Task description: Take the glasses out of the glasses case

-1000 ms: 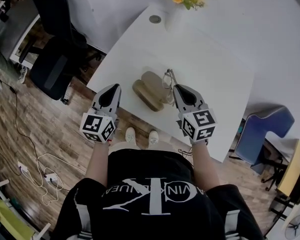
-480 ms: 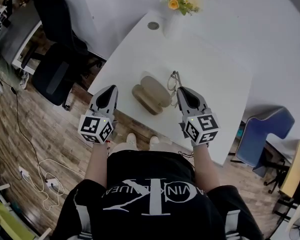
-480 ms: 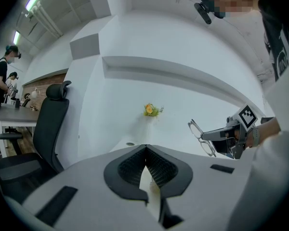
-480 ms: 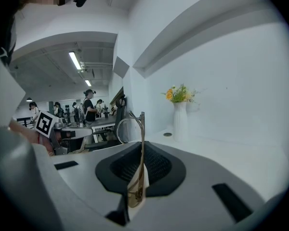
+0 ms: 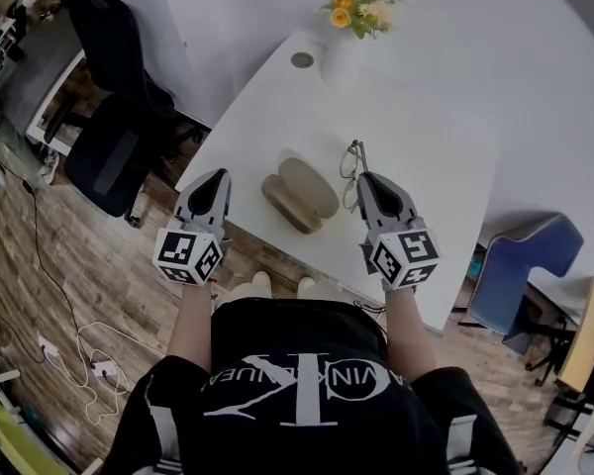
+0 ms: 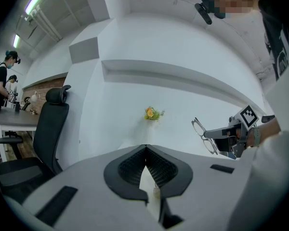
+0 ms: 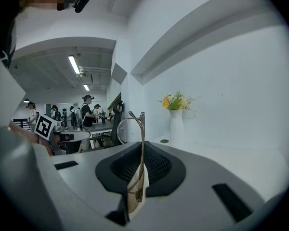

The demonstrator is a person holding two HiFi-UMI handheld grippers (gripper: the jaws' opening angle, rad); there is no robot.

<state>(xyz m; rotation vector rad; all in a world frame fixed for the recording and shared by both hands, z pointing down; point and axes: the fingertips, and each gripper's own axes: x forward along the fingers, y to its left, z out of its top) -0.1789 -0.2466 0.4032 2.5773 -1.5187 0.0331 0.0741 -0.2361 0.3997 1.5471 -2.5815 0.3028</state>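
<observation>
Head view: the right gripper [image 5: 362, 179] is clamped on the glasses [image 5: 350, 160], holding them clear of the white table [image 5: 416, 137], just right of the tan glasses case [image 5: 299, 194] lying near the table's front edge. Left gripper view: the left gripper [image 6: 145, 148] has its jaws together, nothing between them.

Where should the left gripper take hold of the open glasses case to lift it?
Probably the thin rim of the glasses case facing the left gripper, approached from the left. It lies open and flat, likely too wide to span, but a rim fits between the jaws.
</observation>
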